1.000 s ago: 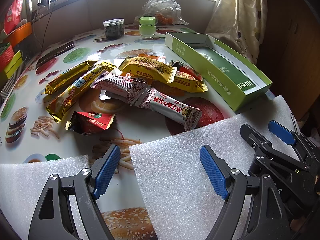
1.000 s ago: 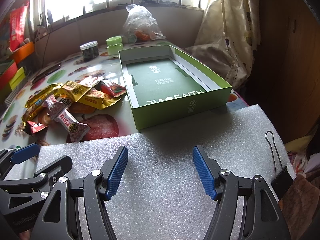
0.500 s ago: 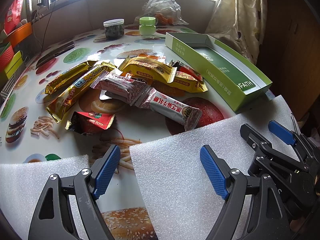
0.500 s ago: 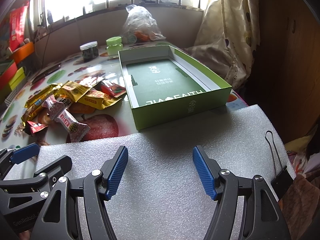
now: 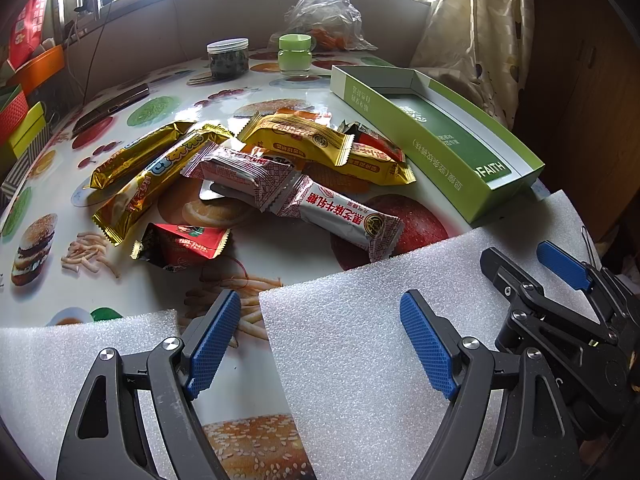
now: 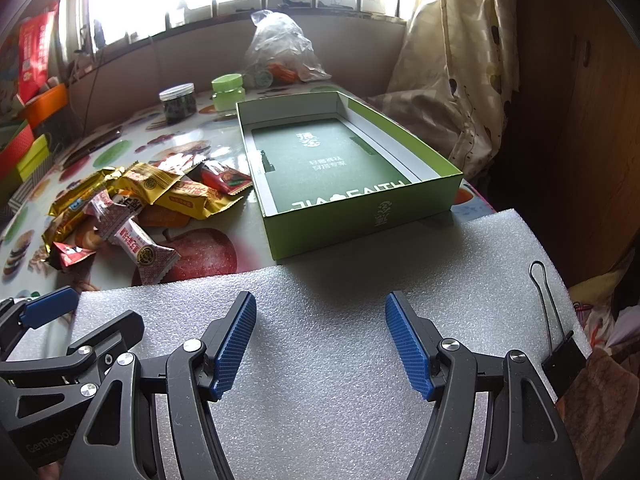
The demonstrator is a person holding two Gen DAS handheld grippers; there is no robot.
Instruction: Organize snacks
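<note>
A pile of snack packets [image 5: 256, 168] lies mid-table: gold bars [image 5: 144, 176], yellow packets [image 5: 300, 138], a white-and-red bar [image 5: 340, 216] and a small red packet [image 5: 184, 244]. The same pile [image 6: 132, 208] shows at the left of the right wrist view. An open green box [image 6: 340, 176] with an empty green floor stands to the right of the pile; its long side wall [image 5: 424, 148] faces the left wrist view. My left gripper [image 5: 320, 336] is open over white foam, short of the pile. My right gripper [image 6: 320, 336] is open over foam in front of the box, holding nothing.
White foam sheets [image 6: 340, 360] cover the table's near edge. A dark jar [image 5: 228, 58], a green jar [image 5: 295, 54] and a plastic bag [image 5: 324, 12] stand at the back. A black binder clip [image 6: 560, 356] lies at the foam's right edge. Coloured boxes [image 5: 20, 120] sit far left.
</note>
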